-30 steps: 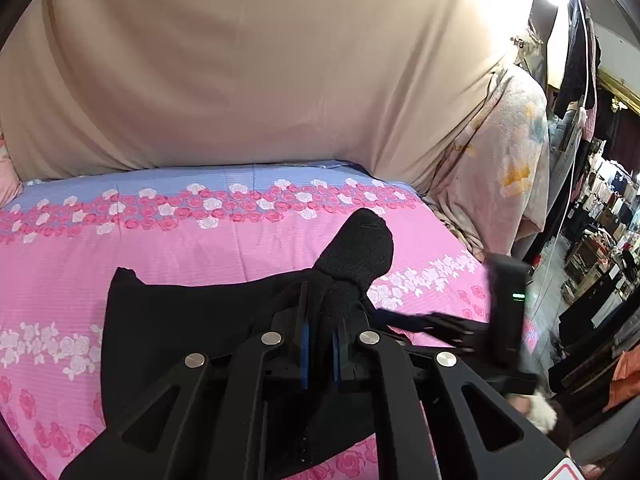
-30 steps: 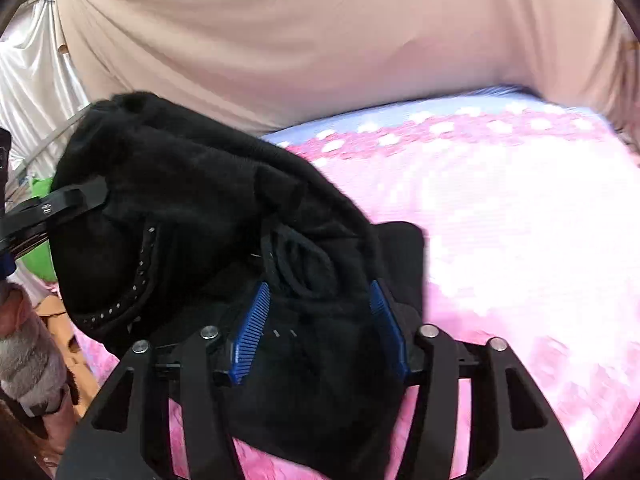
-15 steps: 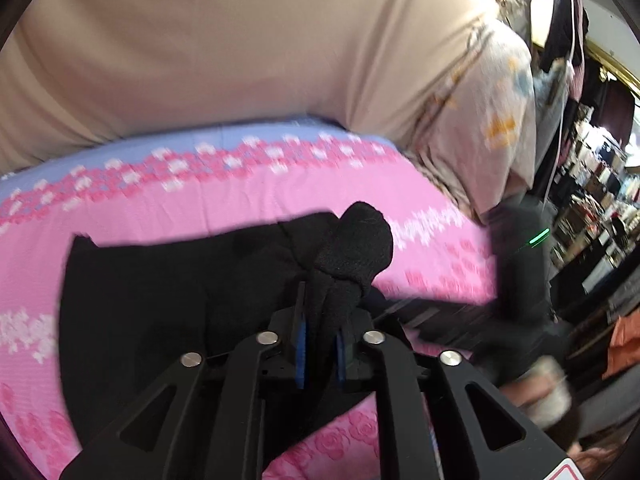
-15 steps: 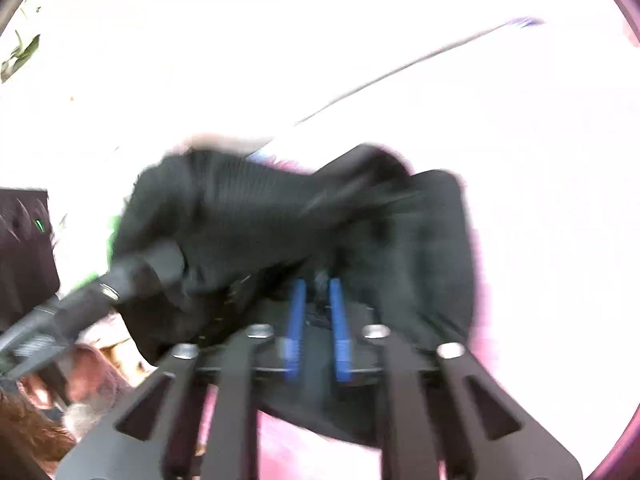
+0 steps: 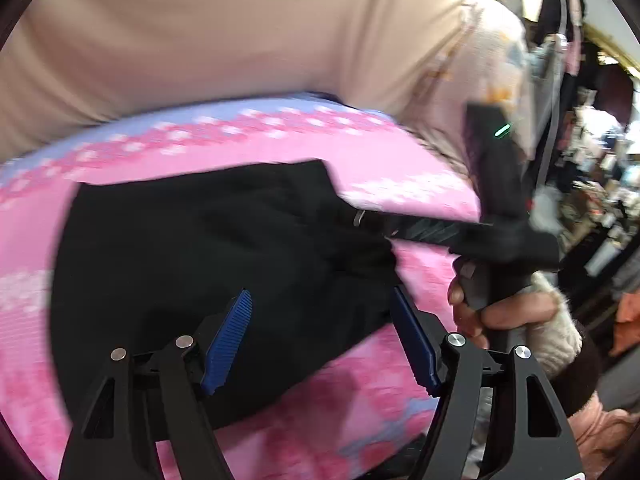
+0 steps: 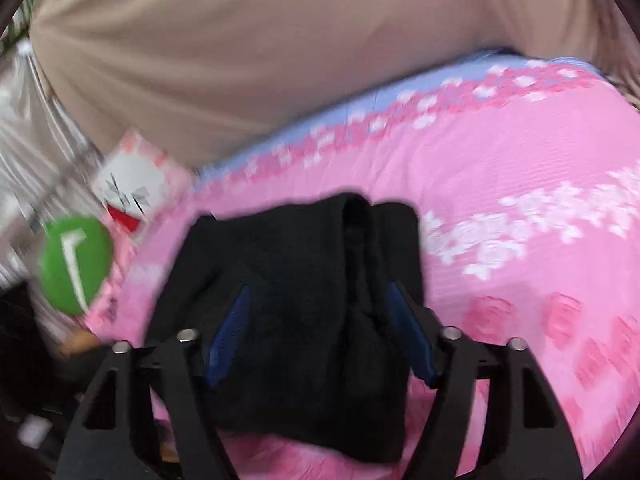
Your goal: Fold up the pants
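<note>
The black pants (image 5: pixel 208 256) lie folded in a compact bundle on the pink flowered bedspread (image 5: pixel 400 176). My left gripper (image 5: pixel 320 340) is open, its blue pads spread over the near edge of the bundle, holding nothing. In the right wrist view the pants (image 6: pixel 304 280) lie flat with a fold ridge down the middle. My right gripper (image 6: pixel 320 336) is open above them, its blue pads apart and empty. The right gripper also shows in the left wrist view (image 5: pixel 492 216), at the right edge of the pants, held by a hand.
A beige sheet (image 5: pixel 224 32) hangs behind the bed. A cartoon cushion (image 6: pixel 132 188) and a green round object (image 6: pixel 74 264) sit at the bed's left edge. Clothes and shelves (image 5: pixel 592 152) crowd the right side beyond the bed.
Both grippers were shut on the black pants half a second ago and have now opened. The pants have dropped from a raised bunch onto the bed as a flat folded bundle.
</note>
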Demonstrator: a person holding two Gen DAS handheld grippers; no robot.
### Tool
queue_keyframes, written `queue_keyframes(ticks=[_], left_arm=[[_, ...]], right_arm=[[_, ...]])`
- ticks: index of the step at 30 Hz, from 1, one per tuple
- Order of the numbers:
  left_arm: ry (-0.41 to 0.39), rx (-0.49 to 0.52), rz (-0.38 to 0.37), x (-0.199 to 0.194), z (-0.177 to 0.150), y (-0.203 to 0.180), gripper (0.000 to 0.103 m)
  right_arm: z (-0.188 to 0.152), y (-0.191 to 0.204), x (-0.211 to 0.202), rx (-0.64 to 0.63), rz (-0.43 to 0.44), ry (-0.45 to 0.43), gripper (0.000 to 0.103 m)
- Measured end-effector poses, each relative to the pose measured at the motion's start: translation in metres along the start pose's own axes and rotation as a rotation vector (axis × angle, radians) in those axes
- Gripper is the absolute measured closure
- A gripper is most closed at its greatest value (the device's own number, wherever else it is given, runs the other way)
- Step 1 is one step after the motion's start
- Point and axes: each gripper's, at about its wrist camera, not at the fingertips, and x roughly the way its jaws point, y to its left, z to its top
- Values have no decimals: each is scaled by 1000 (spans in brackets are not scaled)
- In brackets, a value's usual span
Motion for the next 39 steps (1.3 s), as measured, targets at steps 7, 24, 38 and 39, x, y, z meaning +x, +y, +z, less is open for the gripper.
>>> queue_keyframes(ticks=[7, 24, 38, 39], left_arm=[[13, -86, 146, -8, -7, 45, 34], [65, -63, 274, 22, -14, 40, 26], [68, -41, 312, 29, -14, 35, 18], [69, -41, 313, 30, -14, 36, 18]], right_arm=[[11, 5, -52, -40, -52, -154, 95], [23, 2, 38, -42, -94, 43, 101], [-22, 6, -29, 36, -130, -55, 48], [-26, 5, -28, 35, -130, -55, 48]])
